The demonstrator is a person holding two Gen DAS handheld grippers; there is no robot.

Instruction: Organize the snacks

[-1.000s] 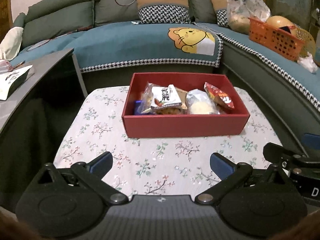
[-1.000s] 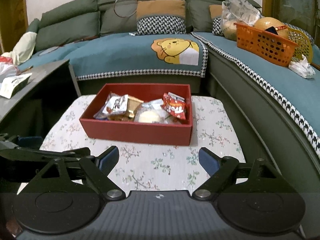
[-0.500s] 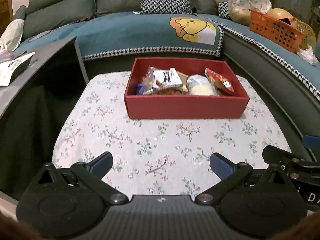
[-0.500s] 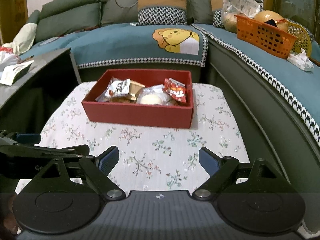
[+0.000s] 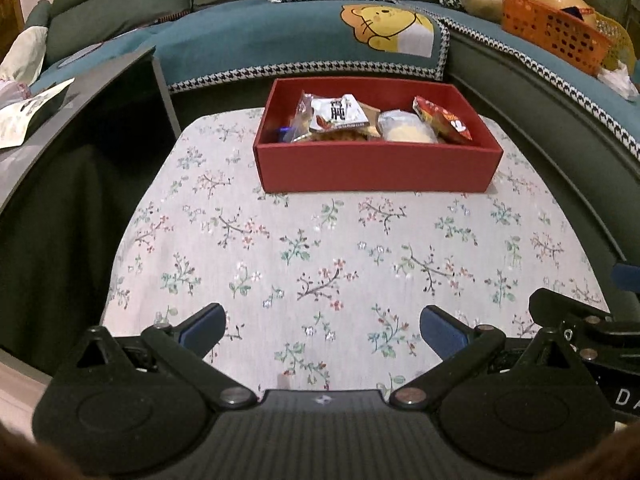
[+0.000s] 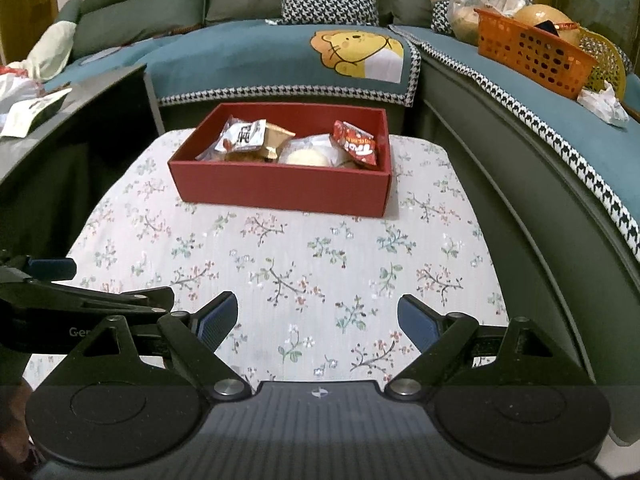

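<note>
A red box (image 5: 376,168) stands at the far end of the floral-cloth table (image 5: 320,248); it also shows in the right wrist view (image 6: 280,186). Inside lie several snack packets: a silver one (image 5: 336,114), a pale round bun pack (image 5: 404,130) and a red packet (image 5: 444,122). My left gripper (image 5: 322,330) is open and empty above the table's near edge. My right gripper (image 6: 318,318) is open and empty beside it, well short of the box.
A teal sofa (image 6: 260,56) wraps around the back and right. An orange basket (image 6: 532,54) sits on its right part. A grey side table (image 5: 60,116) with white packets (image 5: 28,114) stands at the left.
Both grippers have drawn back and risen away from the red box, which now looks smaller and farther. Both stay open and empty.
</note>
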